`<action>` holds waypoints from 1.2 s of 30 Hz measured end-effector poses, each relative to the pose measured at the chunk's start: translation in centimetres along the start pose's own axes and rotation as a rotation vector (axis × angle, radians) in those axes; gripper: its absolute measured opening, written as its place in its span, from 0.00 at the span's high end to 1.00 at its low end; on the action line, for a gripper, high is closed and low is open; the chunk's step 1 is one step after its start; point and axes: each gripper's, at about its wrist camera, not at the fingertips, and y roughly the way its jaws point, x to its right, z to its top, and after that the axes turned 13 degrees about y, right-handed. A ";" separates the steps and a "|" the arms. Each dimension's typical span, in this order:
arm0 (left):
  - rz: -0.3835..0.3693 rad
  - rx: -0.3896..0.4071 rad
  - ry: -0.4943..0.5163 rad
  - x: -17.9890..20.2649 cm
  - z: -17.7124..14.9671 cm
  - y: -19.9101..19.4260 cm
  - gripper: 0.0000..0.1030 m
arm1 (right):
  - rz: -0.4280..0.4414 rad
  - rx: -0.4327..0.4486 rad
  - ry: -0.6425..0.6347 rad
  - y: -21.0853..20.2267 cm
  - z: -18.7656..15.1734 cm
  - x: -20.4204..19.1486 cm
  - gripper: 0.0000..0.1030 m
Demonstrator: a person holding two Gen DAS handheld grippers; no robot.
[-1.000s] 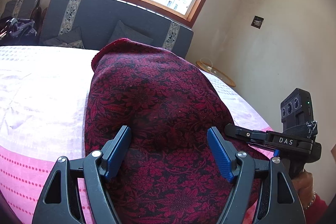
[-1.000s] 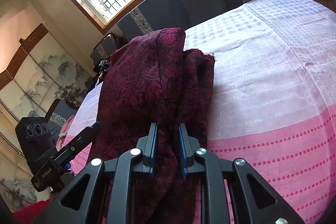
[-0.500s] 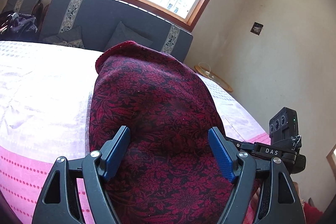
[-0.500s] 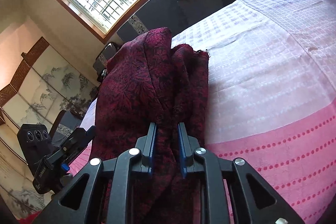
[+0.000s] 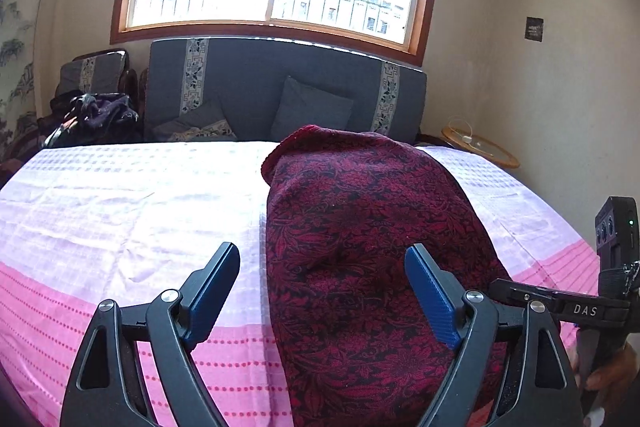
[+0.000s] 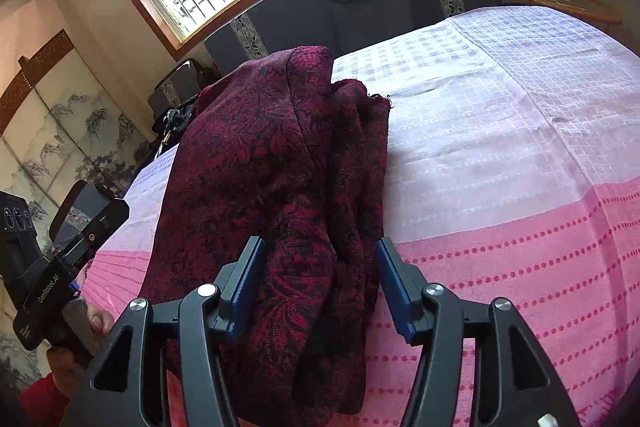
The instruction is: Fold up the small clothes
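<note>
A dark red floral garment (image 5: 372, 247) lies folded lengthwise on the pink and white bedspread (image 5: 132, 211). My left gripper (image 5: 326, 291) is open, its right finger over the cloth's near end and its left finger over bare bedspread. In the right wrist view the garment (image 6: 272, 179) is a thick bundle. My right gripper (image 6: 316, 287) is open, its jaws standing on either side of the cloth's near end. Each gripper's body shows in the other's view, right (image 5: 592, 299) and left (image 6: 52, 267).
A grey sofa (image 5: 280, 95) with cushions stands behind the bed under the window. A dark pile of clothes (image 5: 96, 115) sits at the far left. A round wooden side table (image 5: 480, 147) is at the far right. A painted screen (image 6: 60, 131) stands on the left.
My right gripper has opened and let go of the garment. My left gripper has shifted left, so its left finger is now off the cloth.
</note>
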 end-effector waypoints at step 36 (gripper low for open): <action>-0.522 -0.287 -0.259 -7.1 -2.7 10.0 0.04 | 0.091 -0.112 0.074 2.0 0.8 2.6 0.25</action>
